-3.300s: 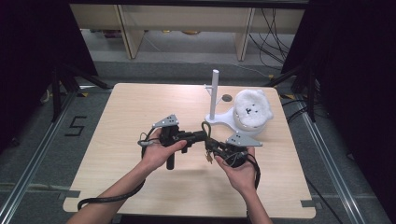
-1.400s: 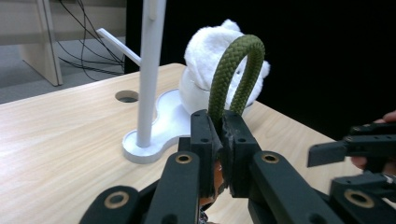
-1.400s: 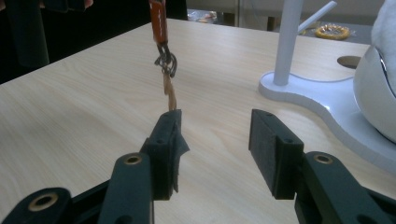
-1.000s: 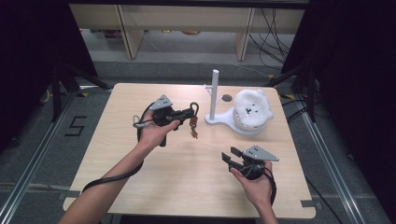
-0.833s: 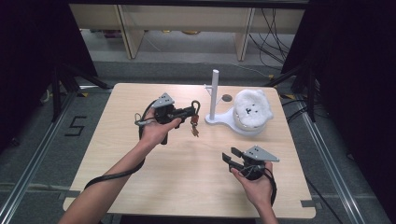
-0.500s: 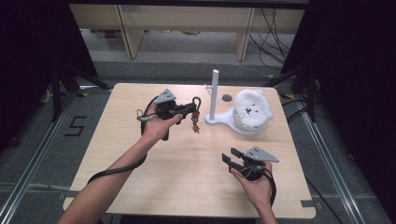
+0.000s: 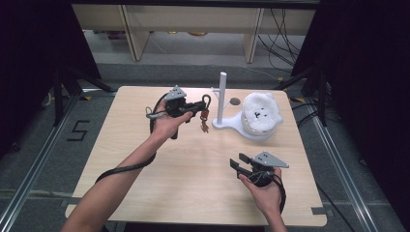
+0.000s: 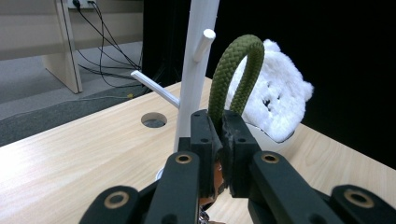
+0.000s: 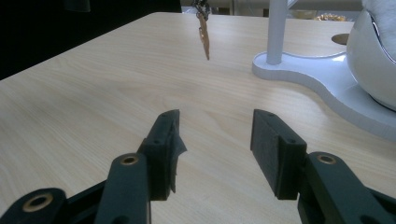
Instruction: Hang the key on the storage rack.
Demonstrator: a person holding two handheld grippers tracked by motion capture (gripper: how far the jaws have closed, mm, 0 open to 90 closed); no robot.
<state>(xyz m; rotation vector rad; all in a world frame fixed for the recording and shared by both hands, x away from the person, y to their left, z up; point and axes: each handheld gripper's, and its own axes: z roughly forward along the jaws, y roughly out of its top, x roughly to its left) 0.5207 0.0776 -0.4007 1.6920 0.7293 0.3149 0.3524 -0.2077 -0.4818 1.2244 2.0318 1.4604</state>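
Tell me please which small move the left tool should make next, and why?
Probably carry the green rope loop a little further toward the white plastic stand and slip it over a side peg. The left tool is shut on the loop close beside the post, with small brown pieces hanging below; the right tool rests open, apart.

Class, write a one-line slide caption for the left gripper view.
Left gripper clamps a green rope loop beside the white peg stand, with a fluffy white object behind.
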